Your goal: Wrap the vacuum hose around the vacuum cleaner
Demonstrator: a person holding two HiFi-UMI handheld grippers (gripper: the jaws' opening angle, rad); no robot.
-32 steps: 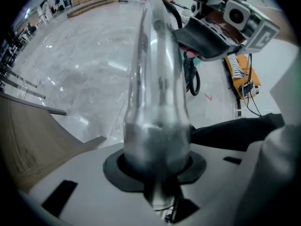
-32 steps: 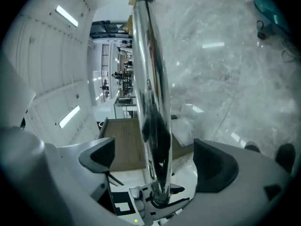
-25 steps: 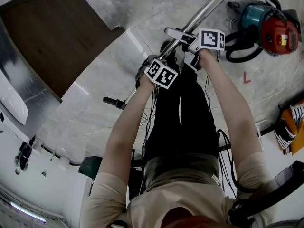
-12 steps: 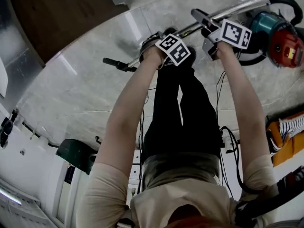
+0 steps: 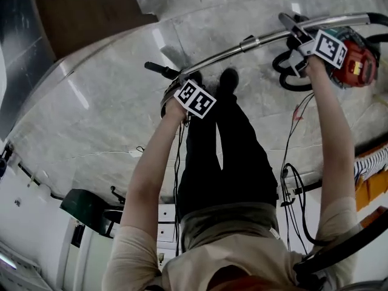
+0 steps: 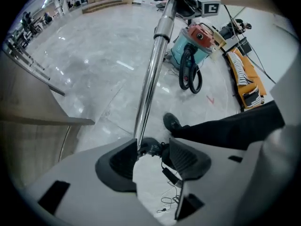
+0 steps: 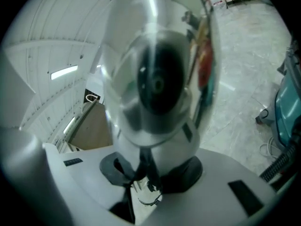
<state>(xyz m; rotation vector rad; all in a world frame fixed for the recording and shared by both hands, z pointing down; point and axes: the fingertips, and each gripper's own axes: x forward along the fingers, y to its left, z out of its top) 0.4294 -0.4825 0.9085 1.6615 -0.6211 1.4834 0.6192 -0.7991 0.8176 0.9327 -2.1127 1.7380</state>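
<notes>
A long chrome vacuum wand [image 5: 242, 46] runs level across the floor from its black tip to the teal and red vacuum cleaner [image 5: 354, 62]. The black hose [image 5: 284, 71] loops beside the cleaner. My right gripper [image 5: 297, 32] is shut on the wand's upper end, right by the cleaner; the tube [image 7: 155, 79] fills the right gripper view. My left gripper [image 5: 173, 90] hangs near the wand's lower end. Its jaws have just been opening, and the tube [image 6: 150, 79] lies against the left pad [image 6: 120, 161] without being pinched. The cleaner [image 6: 200, 39] and hose [image 6: 190, 76] lie beyond.
A dark wooden counter [image 5: 85, 11] stands at the upper left. An orange striped object [image 5: 371, 177] lies at the right edge. Loose cables [image 5: 291, 180] trail by the person's legs, whose shoes [image 5: 229, 77] are just below the wand. A red mark [image 6: 210, 99] is on the floor.
My right gripper has travelled right along the wand to the vacuum cleaner. The left gripper has dropped back from the tube and its jaws have widened.
</notes>
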